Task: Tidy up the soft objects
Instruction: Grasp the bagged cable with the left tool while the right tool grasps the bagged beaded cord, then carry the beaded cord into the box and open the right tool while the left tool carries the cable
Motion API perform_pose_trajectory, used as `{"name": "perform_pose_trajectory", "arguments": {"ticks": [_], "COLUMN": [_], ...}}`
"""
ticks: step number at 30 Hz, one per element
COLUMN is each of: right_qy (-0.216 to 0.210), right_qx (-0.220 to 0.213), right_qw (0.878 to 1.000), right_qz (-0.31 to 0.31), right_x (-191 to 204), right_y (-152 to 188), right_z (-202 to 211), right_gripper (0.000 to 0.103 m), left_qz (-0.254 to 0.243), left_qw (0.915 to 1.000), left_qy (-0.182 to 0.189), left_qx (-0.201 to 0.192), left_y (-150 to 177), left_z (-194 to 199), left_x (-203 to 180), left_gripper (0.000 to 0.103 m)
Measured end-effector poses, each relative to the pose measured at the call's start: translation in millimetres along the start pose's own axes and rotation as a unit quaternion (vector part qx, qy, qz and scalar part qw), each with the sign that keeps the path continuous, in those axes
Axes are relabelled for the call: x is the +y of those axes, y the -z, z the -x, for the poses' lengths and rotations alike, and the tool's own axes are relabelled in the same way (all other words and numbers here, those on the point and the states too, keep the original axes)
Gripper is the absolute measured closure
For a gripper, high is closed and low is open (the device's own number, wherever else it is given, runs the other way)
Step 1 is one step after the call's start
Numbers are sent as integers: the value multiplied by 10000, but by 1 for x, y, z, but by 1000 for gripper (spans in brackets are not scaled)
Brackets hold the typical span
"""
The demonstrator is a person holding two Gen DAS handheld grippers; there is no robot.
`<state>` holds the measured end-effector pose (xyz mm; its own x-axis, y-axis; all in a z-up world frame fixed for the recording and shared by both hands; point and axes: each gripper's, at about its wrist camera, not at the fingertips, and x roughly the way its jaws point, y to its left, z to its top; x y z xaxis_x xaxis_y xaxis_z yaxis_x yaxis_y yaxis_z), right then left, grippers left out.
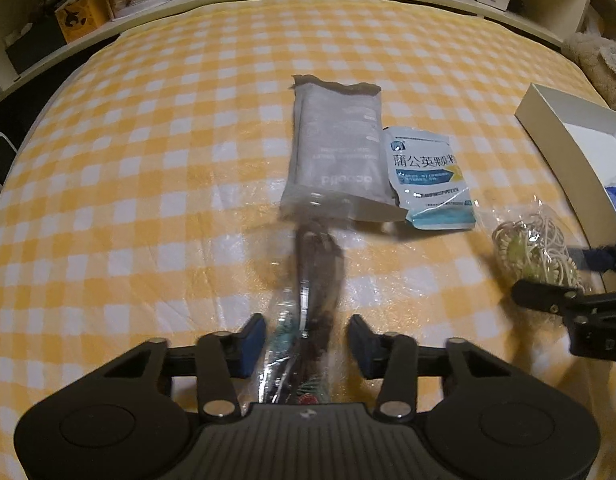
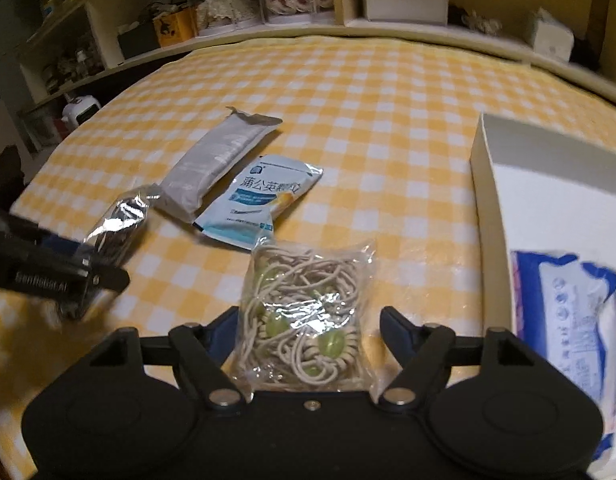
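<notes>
Between open left hand-held gripper, blurred dark packet

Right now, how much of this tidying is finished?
Barely begun. Done: one blue-and-white packet lies in the white box. In hand: the open left gripper straddles a dark clear-wrapped packet, and the open right gripper straddles the bag of cord; neither is gripped. Left on the checked cloth: the grey pouch and blue sachet.
</notes>
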<state>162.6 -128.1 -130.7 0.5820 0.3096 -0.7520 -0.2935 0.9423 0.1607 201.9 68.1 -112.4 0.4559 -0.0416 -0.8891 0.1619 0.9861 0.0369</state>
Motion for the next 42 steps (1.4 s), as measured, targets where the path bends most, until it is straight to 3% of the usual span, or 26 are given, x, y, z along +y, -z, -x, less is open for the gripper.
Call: {"name": "perform_pose_trajectory", "arguments": {"ticks": [5, 10, 27, 42], "right_qy": [-135, -171, -62, -179], "right_qx": [103, -55, -948, -1478], "right_qw": [9998, 9997, 9953, 9885], "right_qz": [-37, -183, -172, -276], "right_x": [-2, -6, -4, -28], "right_y": [3, 1, -6, -5], "right_z": [-3, 11, 76, 144], "right_gripper": [45, 51, 52, 52], "left_qz": [456, 534, 966, 770], "left_qw": [9988, 9977, 9856, 9751], "left_qy": [148, 376, 641, 882], "left_qx": [-93, -200, -1229, -1881], "left_y": [4, 9, -4, 0], "left_z": [2, 12, 60, 123], "left_x": [3, -7, -32, -54], "left_gripper": [72, 73, 73, 73]}}
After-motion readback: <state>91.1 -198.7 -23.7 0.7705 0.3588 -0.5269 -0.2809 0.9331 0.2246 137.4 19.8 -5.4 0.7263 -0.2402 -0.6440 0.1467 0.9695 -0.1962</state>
